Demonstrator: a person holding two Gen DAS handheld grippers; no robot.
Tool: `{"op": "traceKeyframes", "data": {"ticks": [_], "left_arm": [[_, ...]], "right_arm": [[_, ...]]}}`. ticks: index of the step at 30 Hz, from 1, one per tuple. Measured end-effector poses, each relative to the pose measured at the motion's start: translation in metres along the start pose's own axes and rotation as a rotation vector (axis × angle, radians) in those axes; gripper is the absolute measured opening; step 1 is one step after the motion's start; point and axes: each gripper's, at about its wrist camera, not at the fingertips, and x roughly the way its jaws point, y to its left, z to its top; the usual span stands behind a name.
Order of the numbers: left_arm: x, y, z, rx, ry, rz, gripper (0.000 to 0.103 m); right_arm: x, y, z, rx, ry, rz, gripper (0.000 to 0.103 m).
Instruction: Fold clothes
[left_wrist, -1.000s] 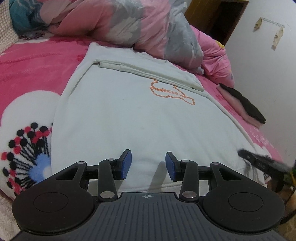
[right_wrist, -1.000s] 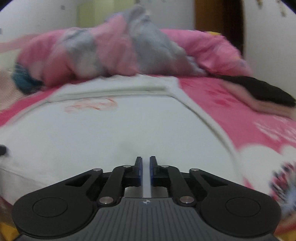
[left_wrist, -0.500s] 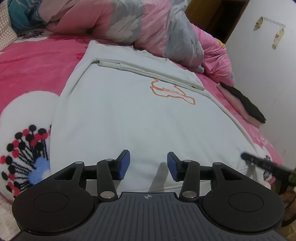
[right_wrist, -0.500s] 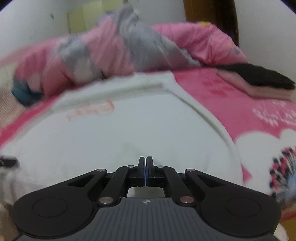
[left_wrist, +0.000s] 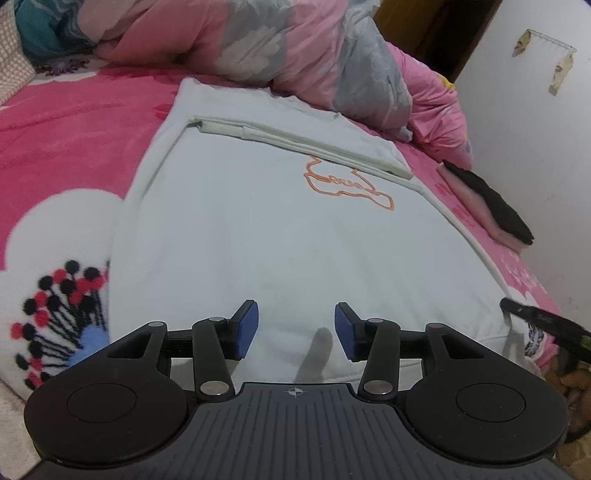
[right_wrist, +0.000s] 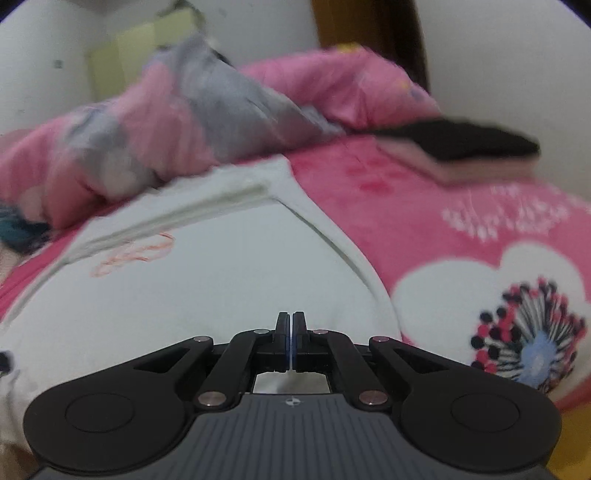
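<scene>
White garment (left_wrist: 258, 236) lies flat on the bed (left_wrist: 74, 122), near hem along the bed's near edge, far end up against the heaped quilt (left_wrist: 258, 40). Sides look turned in – a folded band (left_wrist: 295, 144) crosses it near the far end, long seams run down both flanks – so it reads as a narrowed panel, part-folded.

Left gripper (left_wrist: 295, 330) – fingers wide apart, nothing between them, hovering over the near hem toward the bed's left side. Right gripper (right_wrist: 290, 341) – fingers pressed together at the near hem toward the right; the view is blurred, so probably pinching the hem, but I can't confirm cloth between the pads.

Step in hand, as I judge it: taking the near hem at two points for a lengthwise fold toward the far end.

Next move calls for: left fingers down onto the hem and closed on all layers, level with the right, then both lifted together so the panel doesn't skew.

Folded pink and black pile (left_wrist: 491, 206) sits by the bed's right edge, well clear
</scene>
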Motion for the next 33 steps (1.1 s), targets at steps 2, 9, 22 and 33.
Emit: {"op": "traceKeyframes", "data": {"ticks": [2, 9, 22, 33], "left_arm": [[-0.003, 0.003, 0.001, -0.004, -0.006, 0.007, 0.046], [0.001, 0.006, 0.005, -0.002, 0.008, 0.027, 0.046], [-0.006, 0.012, 0.004, -0.006, -0.001, 0.055, 0.048], [-0.012, 0.018, -0.003, -0.014, 0.000, 0.077, 0.048]], "right_arm": [[0.002, -0.024, 0.001, 0.105, -0.006, -0.012, 0.000], [-0.024, -0.033, 0.006, 0.163, -0.057, 0.045, 0.000], [-0.056, -0.033, -0.019, 0.113, 0.063, 0.100, 0.001], [0.004, 0.036, -0.010, 0.068, 0.168, 0.372, 0.002]]}}
